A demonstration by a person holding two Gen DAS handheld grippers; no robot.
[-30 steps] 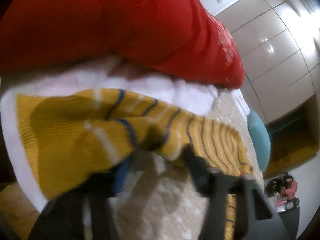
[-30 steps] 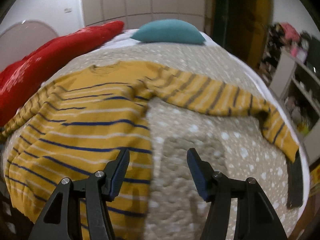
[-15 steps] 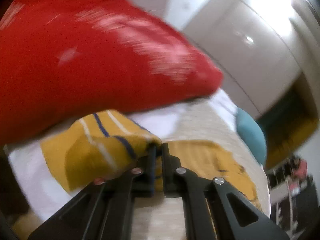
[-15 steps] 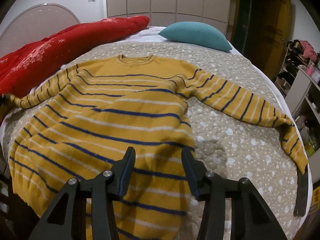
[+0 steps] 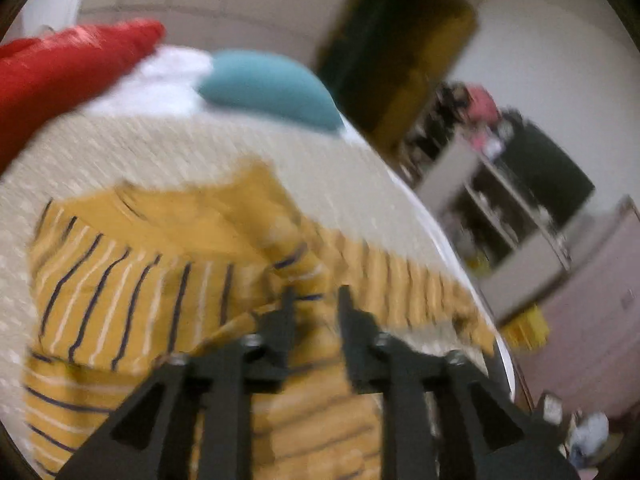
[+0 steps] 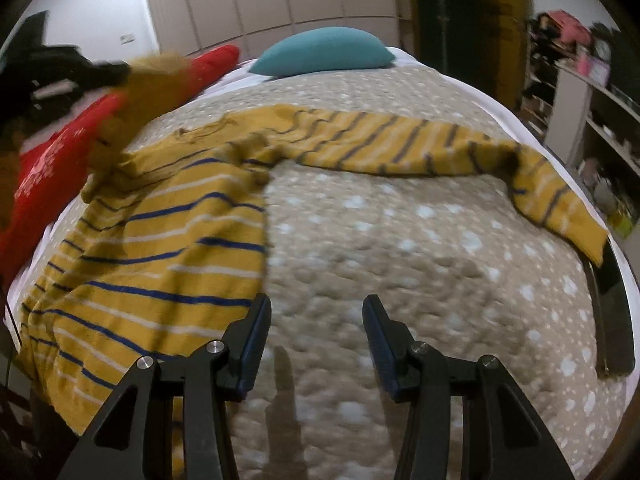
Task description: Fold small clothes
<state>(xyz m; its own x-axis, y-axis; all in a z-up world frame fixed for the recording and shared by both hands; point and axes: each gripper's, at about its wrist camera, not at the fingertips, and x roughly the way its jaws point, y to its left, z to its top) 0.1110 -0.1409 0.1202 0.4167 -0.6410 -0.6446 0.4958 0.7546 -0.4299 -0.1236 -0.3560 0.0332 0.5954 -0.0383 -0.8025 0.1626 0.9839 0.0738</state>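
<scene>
A yellow sweater with blue and white stripes point(image 6: 168, 240) lies on the bed, its right sleeve point(image 6: 400, 144) stretched out toward the bed's right edge. My left gripper point(image 5: 312, 304) is shut on the left sleeve point(image 5: 316, 408) and holds it lifted above the sweater's body point(image 5: 120, 280). The right wrist view shows that gripper point(image 6: 116, 72) at the upper left with the sleeve hanging from it. My right gripper point(image 6: 316, 320) is open and empty, low over the bedspread just right of the sweater's hem.
The bed has a beige spotted cover point(image 6: 440, 280). A red quilt point(image 6: 48, 160) lies along its left side and a teal pillow point(image 6: 324, 52) at its head. Shelves point(image 6: 592, 92) stand to the right. A dark strip point(image 6: 612, 320) lies at the bed's right edge.
My left gripper has lifted the left sleeve off the bed and carried it up and over the sweater's body. My right gripper has shifted right, off the hem, and opened wider.
</scene>
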